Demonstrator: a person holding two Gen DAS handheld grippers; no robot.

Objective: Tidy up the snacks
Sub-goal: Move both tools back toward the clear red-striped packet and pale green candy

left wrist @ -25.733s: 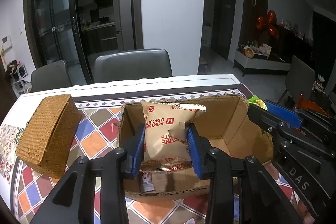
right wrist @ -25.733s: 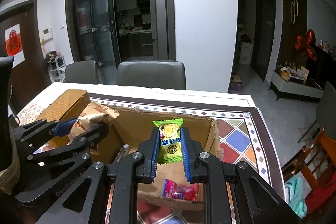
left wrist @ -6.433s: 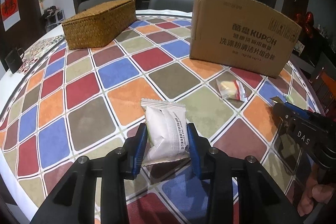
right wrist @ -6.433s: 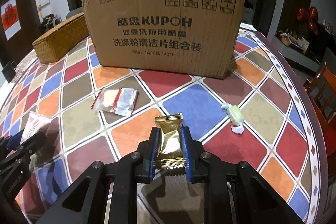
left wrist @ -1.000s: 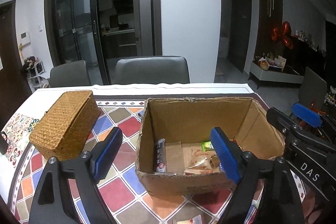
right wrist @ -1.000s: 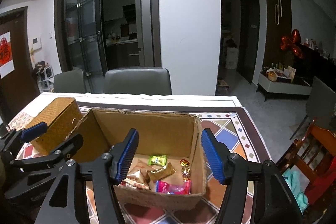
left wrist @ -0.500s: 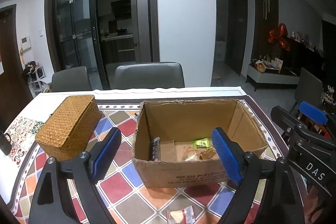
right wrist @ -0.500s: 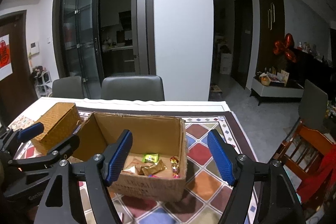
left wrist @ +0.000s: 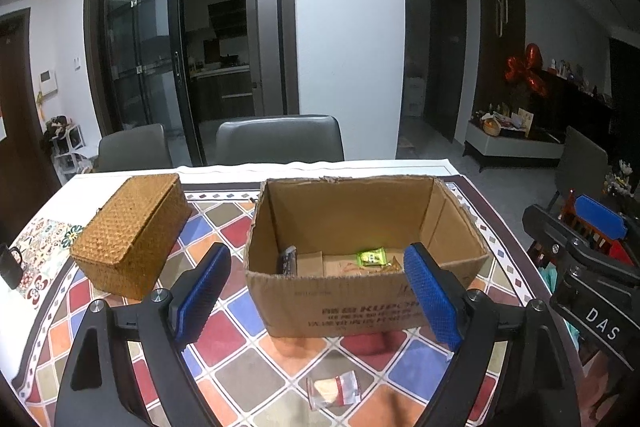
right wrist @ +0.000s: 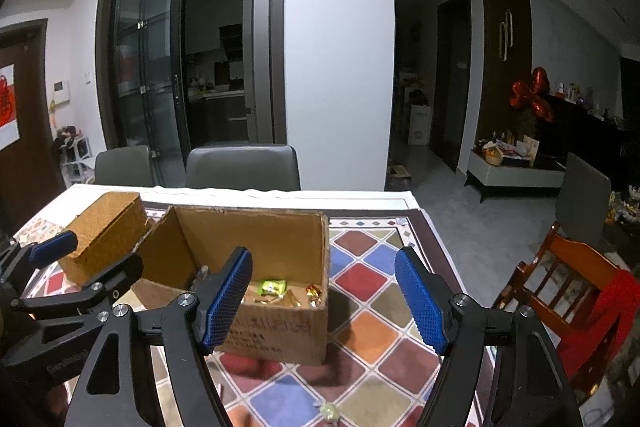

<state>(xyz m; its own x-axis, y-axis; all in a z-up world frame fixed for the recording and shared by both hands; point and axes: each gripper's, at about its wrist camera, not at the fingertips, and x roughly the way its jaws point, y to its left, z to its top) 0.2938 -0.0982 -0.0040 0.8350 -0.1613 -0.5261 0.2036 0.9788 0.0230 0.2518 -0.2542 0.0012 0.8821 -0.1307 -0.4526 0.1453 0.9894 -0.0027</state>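
An open cardboard box [left wrist: 360, 303] stands on the tiled table and holds several snacks, among them a green packet [left wrist: 372, 258]; it also shows in the right wrist view [right wrist: 276, 335]. A clear-wrapped snack [left wrist: 333, 391] lies on the table in front of the box. A small green candy [right wrist: 329, 411] lies near the table's front edge. My left gripper [left wrist: 318, 299] is open and empty, above the table in front of the box. My right gripper [right wrist: 324, 301] is open and empty, to the right of the box's front.
A closed wicker box [left wrist: 130, 235] sits left of the cardboard box. Grey chairs [left wrist: 280, 139] stand behind the table. A wooden chair [right wrist: 560, 291] with red cloth stands at the right. A black mug [left wrist: 10, 269] is at the far left edge.
Both grippers have pulled back and up from the box, still open. The wrapped snack in front of the box has come further into the left wrist view.
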